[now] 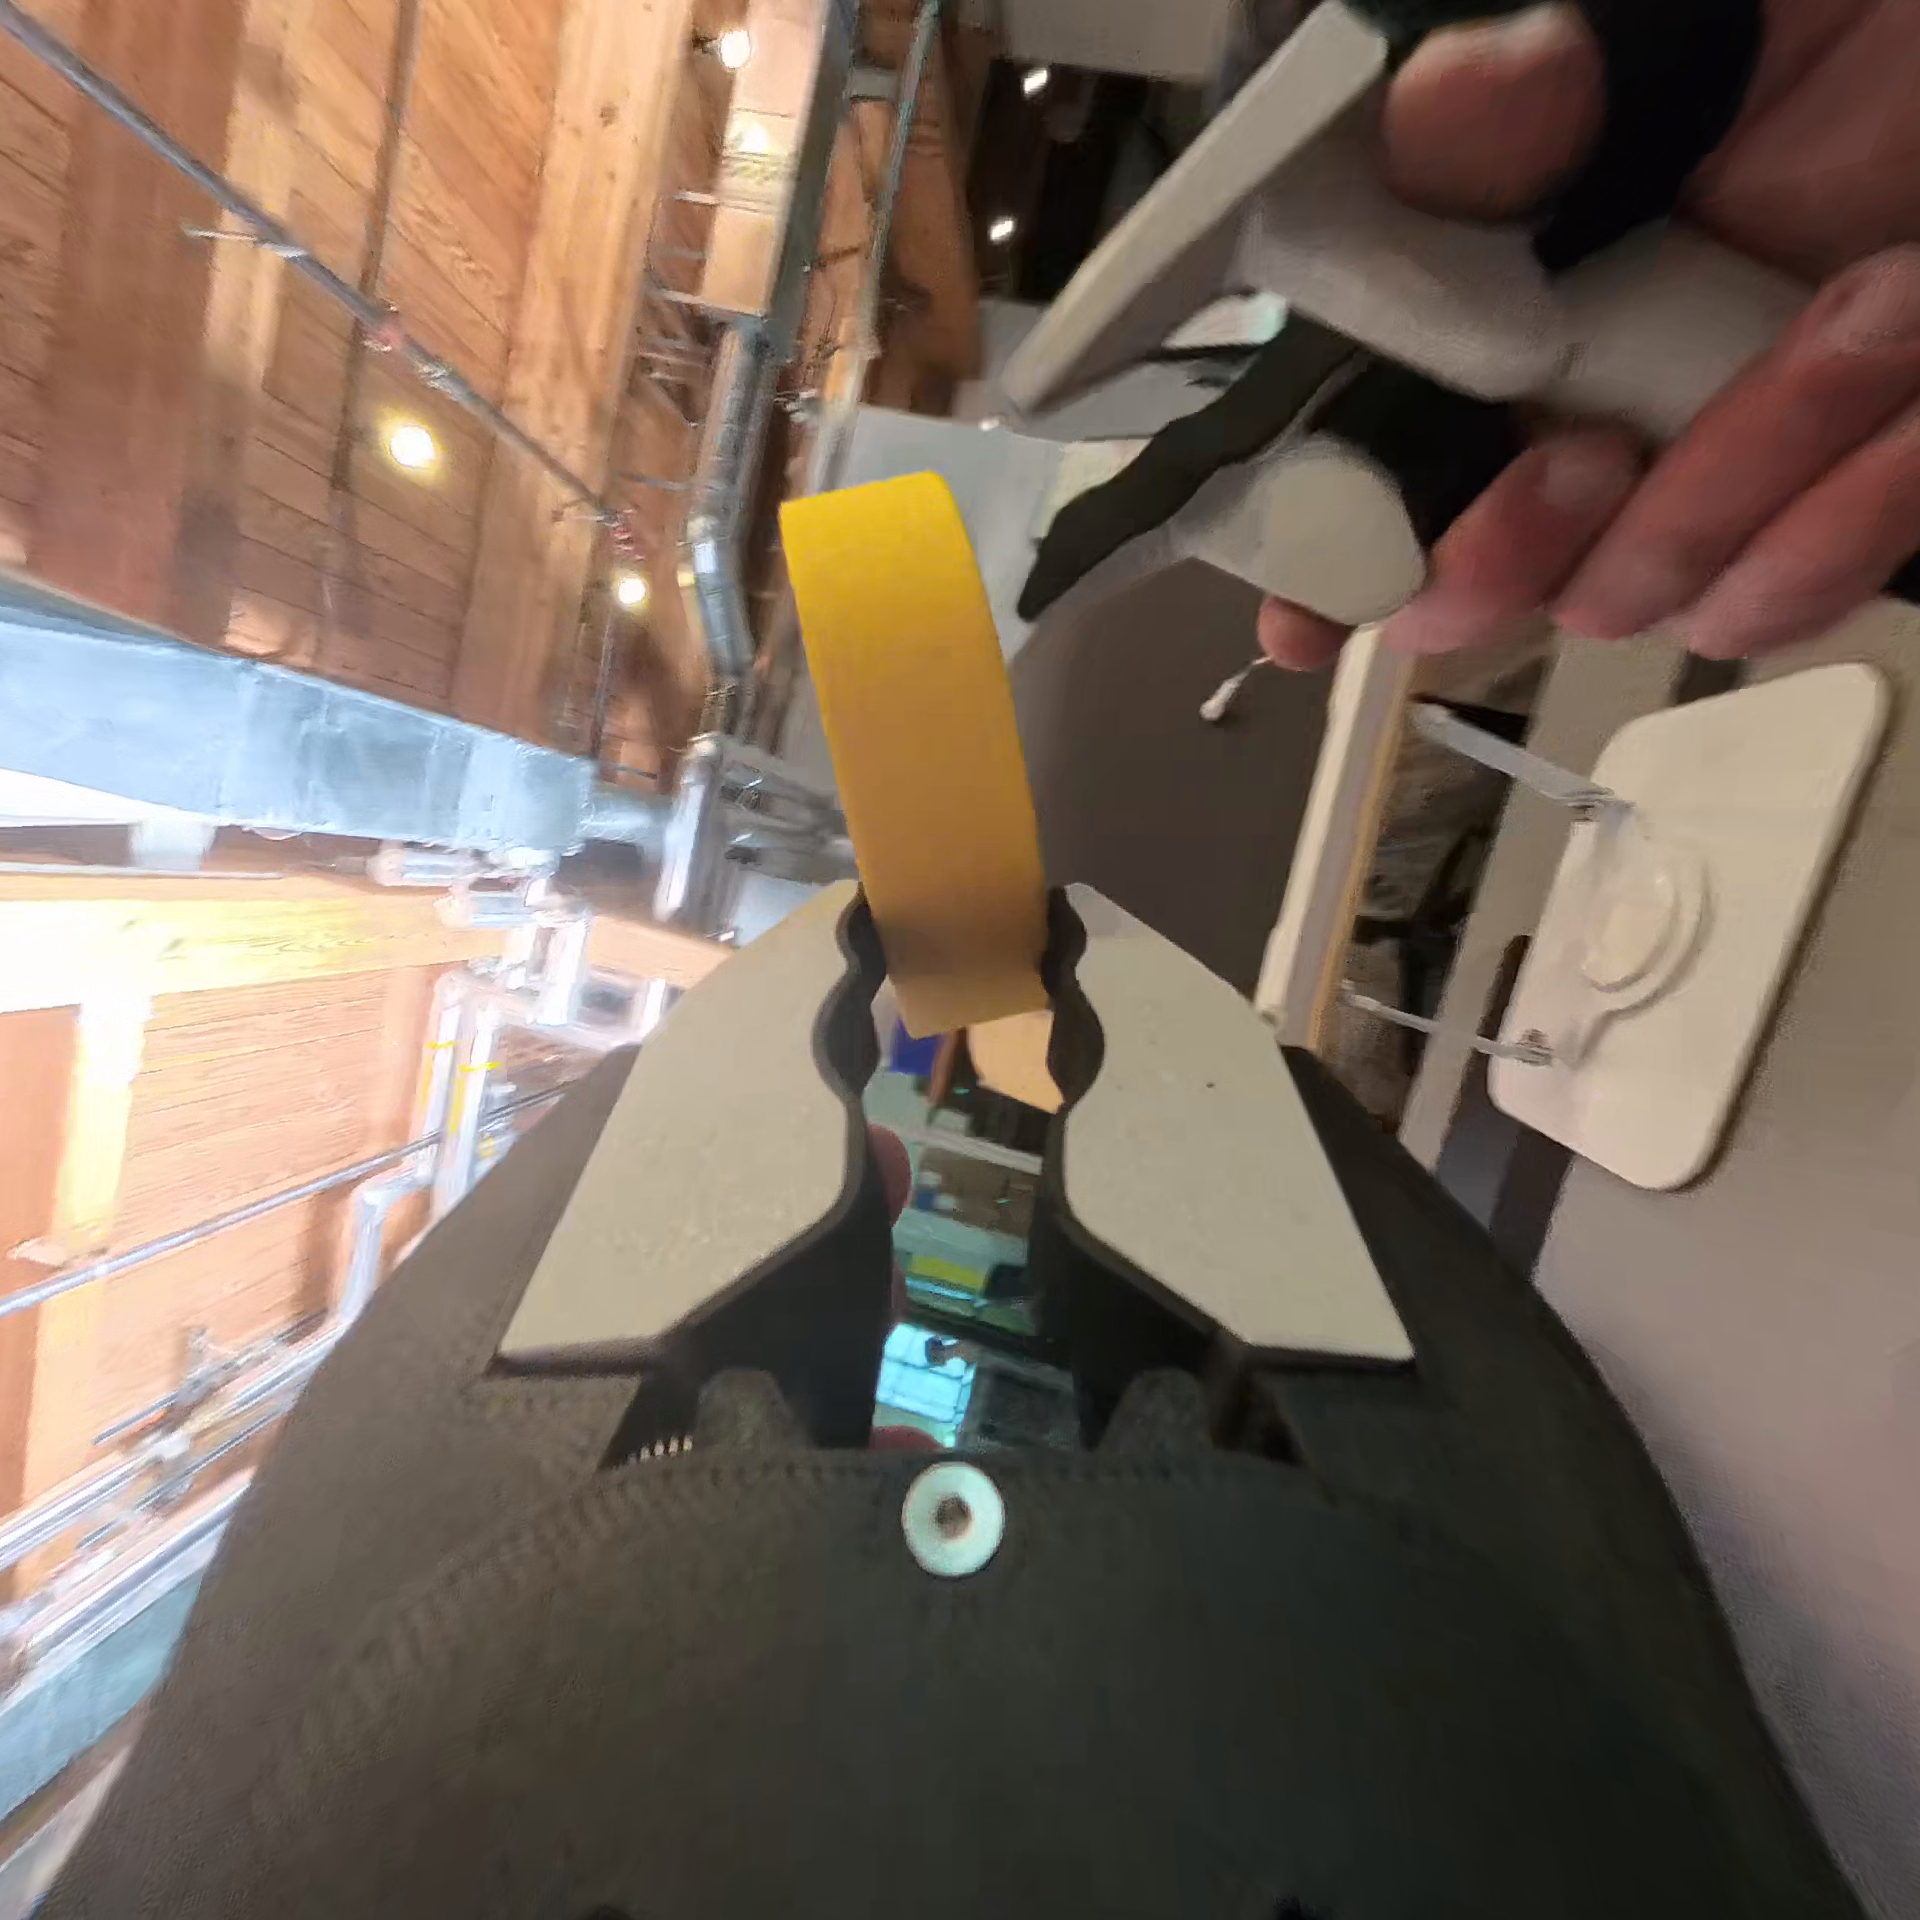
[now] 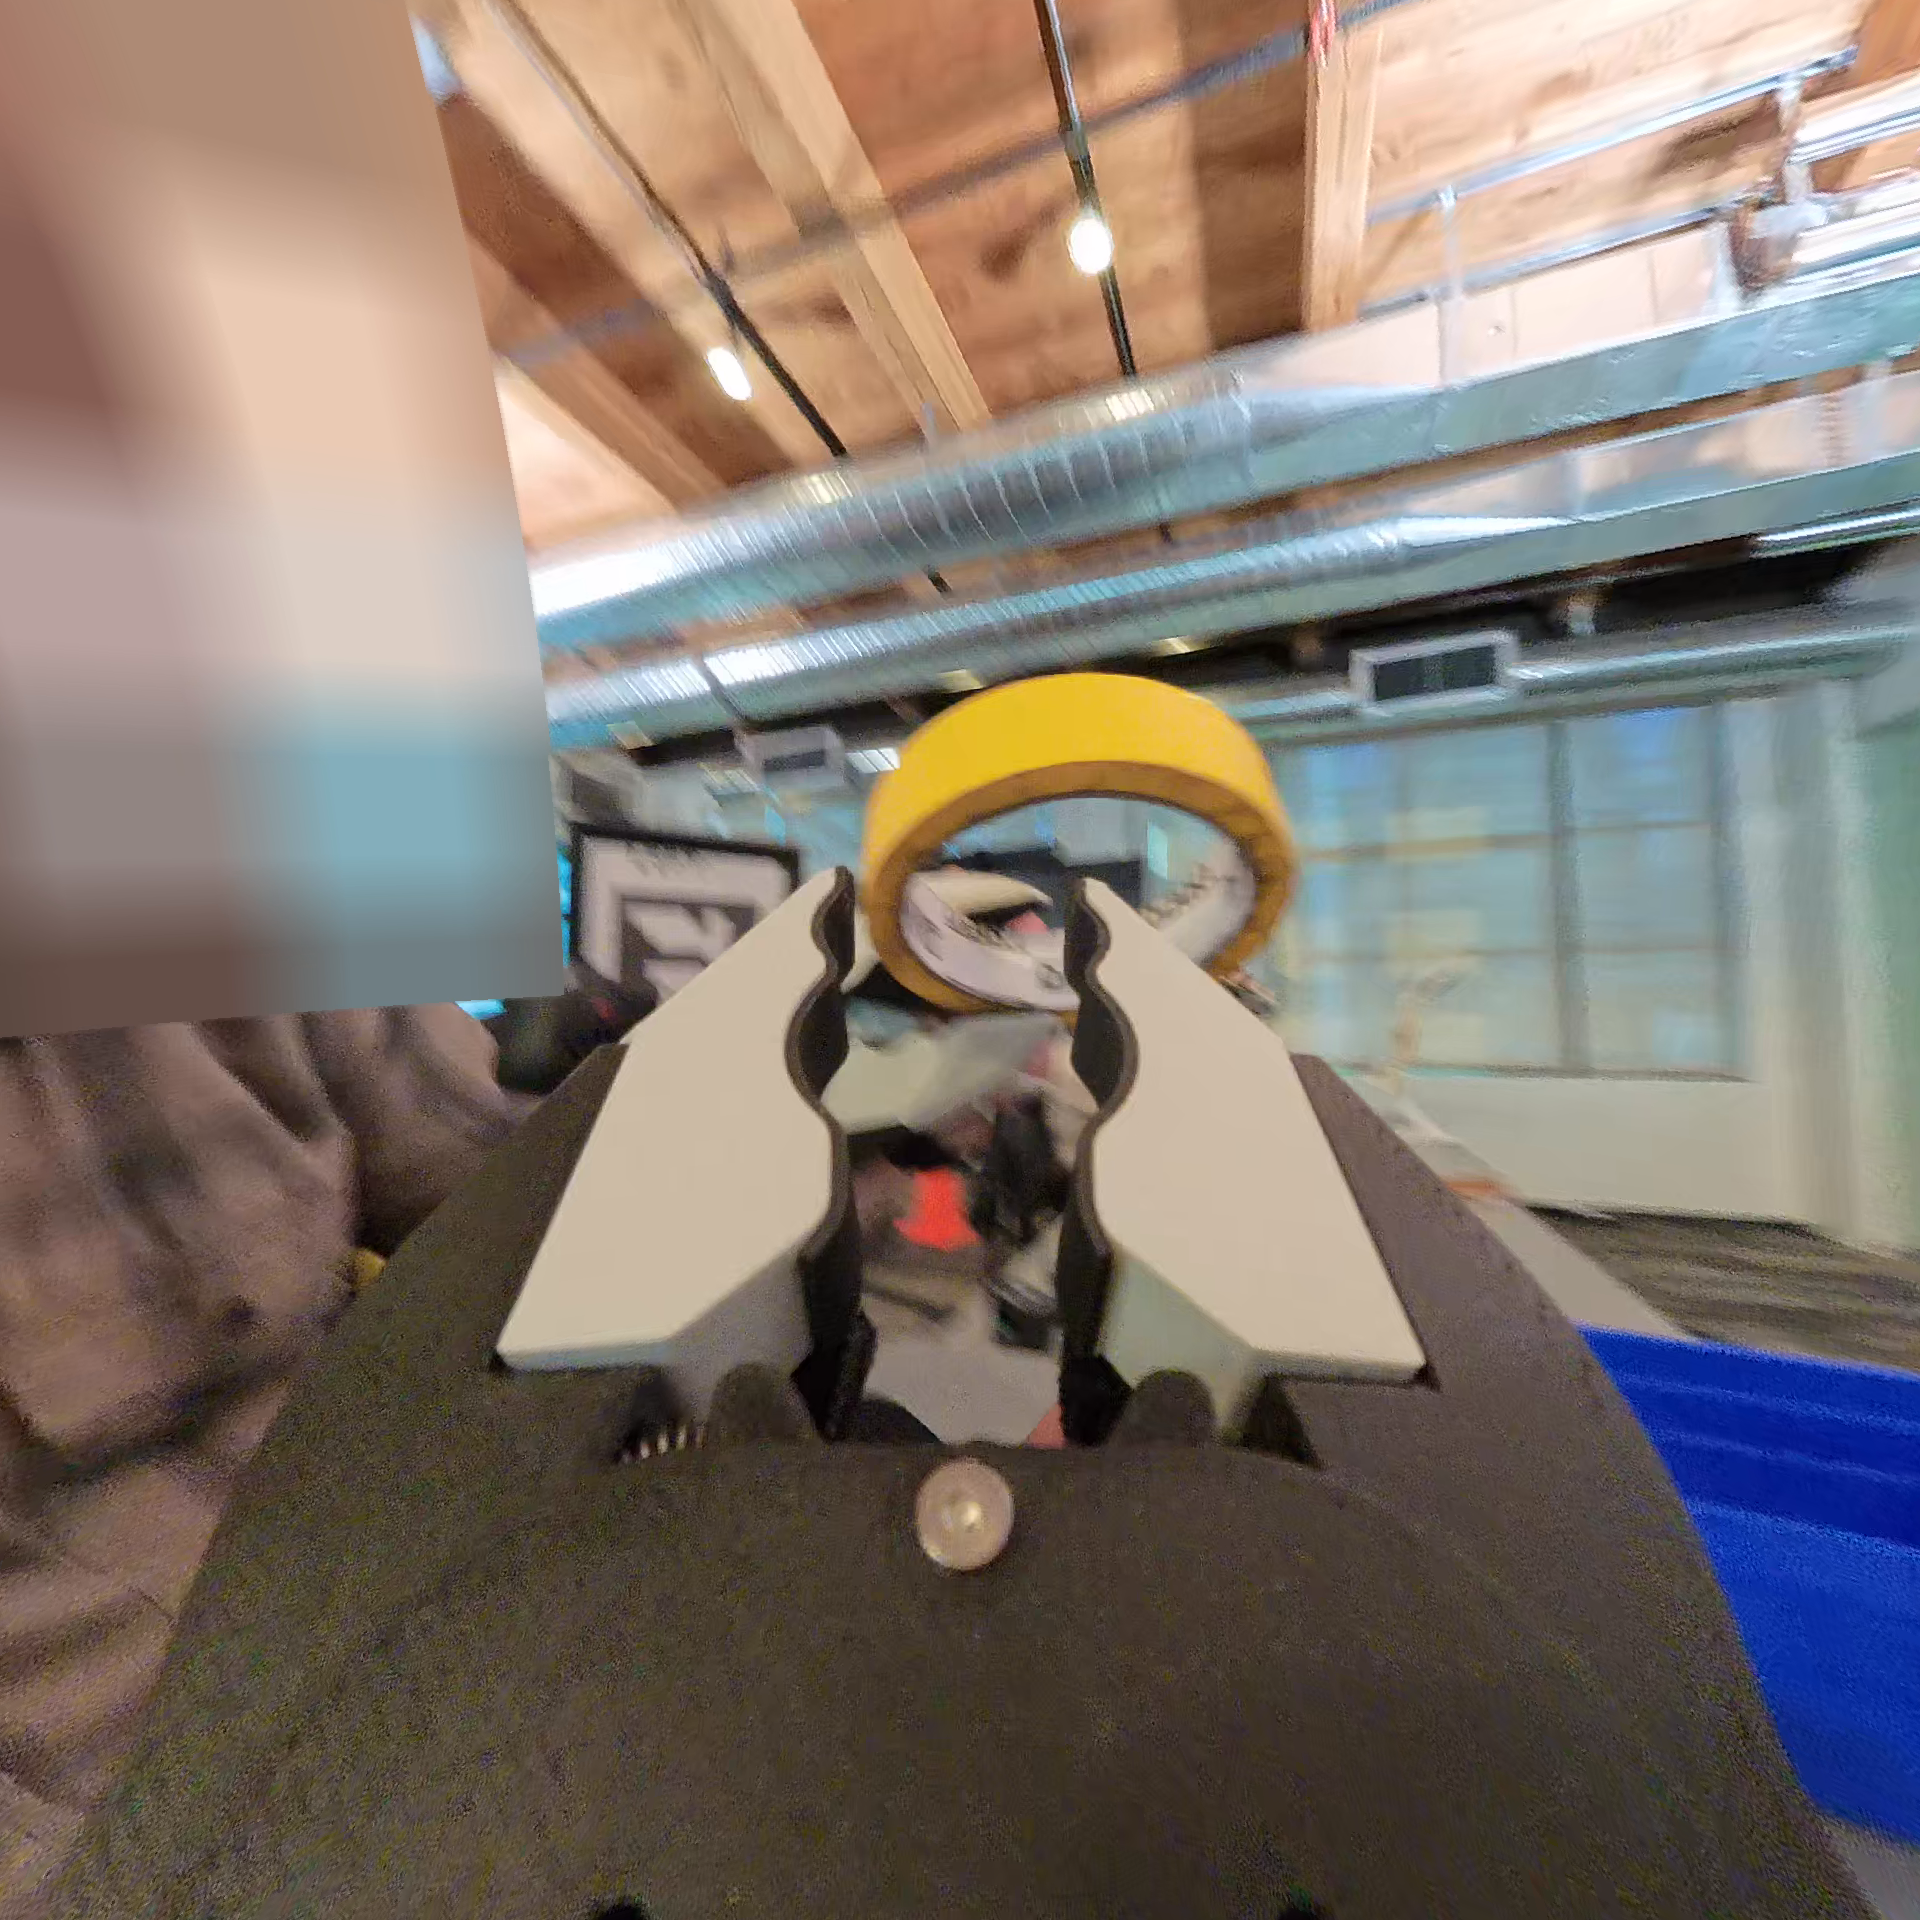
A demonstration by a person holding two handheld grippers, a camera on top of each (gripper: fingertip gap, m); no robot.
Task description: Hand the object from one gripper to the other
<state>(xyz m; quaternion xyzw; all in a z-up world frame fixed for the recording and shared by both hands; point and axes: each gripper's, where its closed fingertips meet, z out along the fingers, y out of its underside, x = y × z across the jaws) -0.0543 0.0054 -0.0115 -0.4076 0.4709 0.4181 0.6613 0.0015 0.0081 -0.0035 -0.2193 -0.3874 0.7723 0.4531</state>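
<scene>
- Left gripper (image 1: 961, 935): its two grey fingers are clamped on the tape (image 1: 914, 748), pinching the yellow roll across its width near the fingertips.
- In the left wrist view the tape stands edge-on, rising from the tips and leaning slightly left; a bit of its inner face shows below the pinch.
- Right gripper (image 2: 961, 914): its fingers stand apart with a clear gap and nothing between them.
- In the right wrist view the tape (image 2: 1081, 831) sits just beyond the right gripper's tips, seen as a ring with its hole toward the camera; its lower rim is level with the tips. Whether the right-hand tip touches it cannot be told.
- Through and below the ring, blurred grey and black parts show, too smeared to make out.
- A hand (image 1: 1714, 499) at the upper right of the left wrist view grasps a grey handle; a flat white plate (image 1: 1683, 925) hangs below it.
- Farther off: wooden ceiling beams (image 2: 894, 260), silver ducts (image 2: 1039, 499), round lamps, and windows (image 2: 1507, 894).
</scene>
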